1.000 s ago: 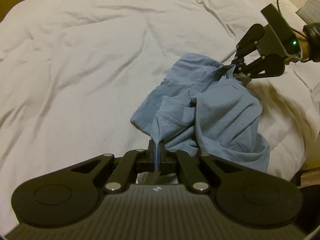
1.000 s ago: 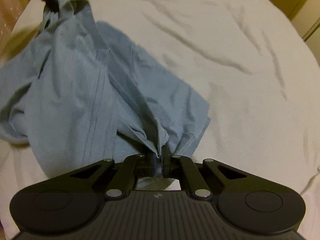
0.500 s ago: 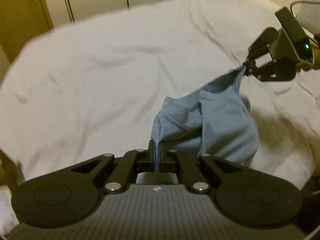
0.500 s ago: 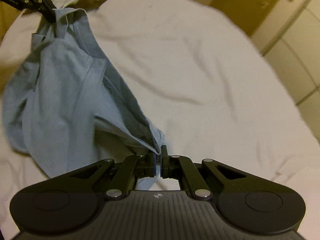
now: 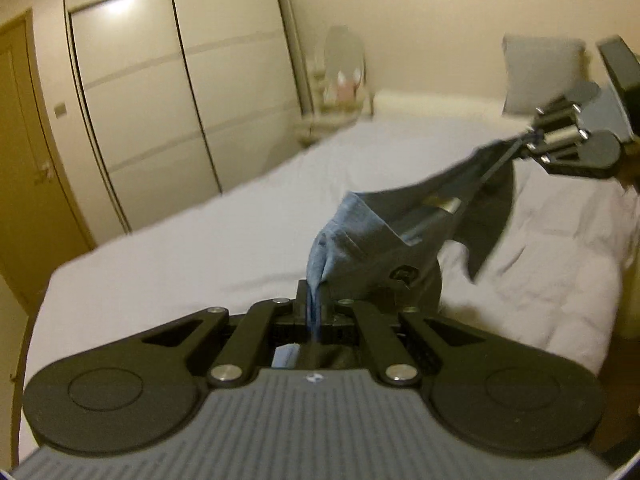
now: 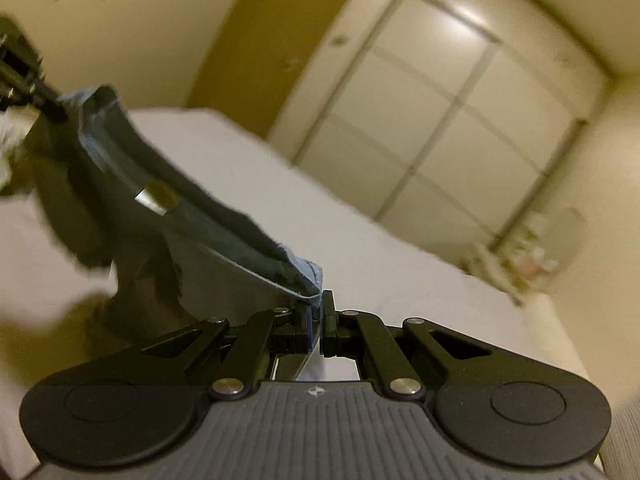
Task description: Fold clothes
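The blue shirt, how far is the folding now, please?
Done: both grippers have their grip. The left gripper and the right gripper are each shut on an edge of the blue shirt. In hand: the shirt hangs stretched between them above the white bed. Left: no fold shows yet; laying it flat and all folds remain.

The blue cotton T-shirt (image 5: 360,236) hangs stretched between the left gripper (image 5: 314,308) and the right gripper (image 5: 532,138), above the white quilted bed (image 5: 180,256). Ahead and left of the left gripper, beyond the bed, stands the cream sliding-door wardrobe (image 5: 160,92). A grey square pillow (image 5: 540,72) sits behind the right gripper.
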Tool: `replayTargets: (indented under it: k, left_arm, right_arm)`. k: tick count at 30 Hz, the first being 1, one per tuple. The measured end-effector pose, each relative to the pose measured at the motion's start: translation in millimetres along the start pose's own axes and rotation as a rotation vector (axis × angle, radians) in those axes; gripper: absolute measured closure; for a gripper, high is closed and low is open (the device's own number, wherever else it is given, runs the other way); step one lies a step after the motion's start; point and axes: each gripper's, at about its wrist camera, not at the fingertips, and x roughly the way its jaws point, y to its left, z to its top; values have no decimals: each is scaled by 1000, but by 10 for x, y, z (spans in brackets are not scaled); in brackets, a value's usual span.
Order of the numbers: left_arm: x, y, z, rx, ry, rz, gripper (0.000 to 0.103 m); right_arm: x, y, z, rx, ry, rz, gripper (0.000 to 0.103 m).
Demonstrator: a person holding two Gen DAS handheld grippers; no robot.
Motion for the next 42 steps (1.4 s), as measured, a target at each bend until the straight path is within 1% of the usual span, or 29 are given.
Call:
replayTargets:
  k: [3,6,8,10,11,14,15,16,17,18,20,21,23,25,28,29,30,31,32,33,34,35,37,40,41,42]
  left_arm:
    - [-400,-4,202,5,-86,-16,103]
    - [-670,-44,505,42,-173,-34,103]
    - [-795,-74,742,66,-230,-42,103]
    - [-862,-104,962,86,-282,-44,103]
    - [-854,-116,1064,93,-301,-41,103]
    - [-722,-136,1327,109,-340,-24,103]
    - [-606,-137,1388,112,-337,-18,103]
    - [-453,-133,1443,114,-328,-7,103]
    - [-246,-122,1478,115,-305,8,102]
    - [0,-110,1472,111,-270,22,103]
    - [668,-74,1373,85,-170,44,102]
    - [1002,-56,1323,73,-120,55,102]
    - [1678,-18,1195,44,-22,75,102]
    - [2393,35,936,-1,71,80,103]
    - [3408,101,493,-42,203,107,101]
    - [3751,159,322,-58,258,116,98]
    - [4047,220,154,-82,314,126,92]
    - [4264,287,-7,-117,372,137,82]
    - [4480,353,-169,-152,429,148,78]
    - [4631,403,-318,-187,474,159,77]
    - [4646,425,-441,-223,494,169,77]
    - [4607,447,-546,-259,507,177,77]
    - [4494,479,-722,-311,542,189,71]
    - [4336,499,-934,-371,598,205,69]
    - [4273,496,-1003,-393,612,205,68]
    - [4213,482,-1064,-410,623,201,64]
  right_arm:
    - [-691,-6,202,25,-39,-95,103]
    - [-1224,-57,406,47,-78,-184,103]
    - [-1506,-153,551,50,-111,-237,103]
    - [-1688,-281,669,43,-147,-287,103]
    - [-1727,-383,703,39,-160,-302,103]
    - [-1532,-537,913,22,-190,-332,103]
    - [-1470,-610,956,20,-192,-329,103]
    - [-1294,-712,964,19,-193,-319,103]
    - [-1095,-810,965,17,-191,-306,103]
    - [-793,-901,928,13,-178,-278,103]
    - [-131,-1102,756,19,-138,-207,103]
    - [225,-1185,669,23,-116,-171,103]
    - [1125,-1202,475,41,-58,-91,103]
    - [1942,-1234,201,66,8,-25,103]
    - [3038,-1164,-219,90,103,38,103]
    - [3340,-1122,-366,88,144,52,98]
    - [3641,-1075,-516,89,191,66,75]
    - [3887,-1019,-664,103,250,76,59]
    - [3916,-991,-766,129,271,89,59]
    - [3945,-964,-867,154,292,102,59]
    - [3975,-936,-968,180,313,114,59]
    - [4004,-908,-1069,206,334,127,57]
    - [4062,-853,-1271,257,375,153,46]
    - [4130,-761,-1575,335,438,190,44]
    - [4069,-696,-1679,358,459,195,43]
    - [4016,-652,-1763,372,474,199,42]
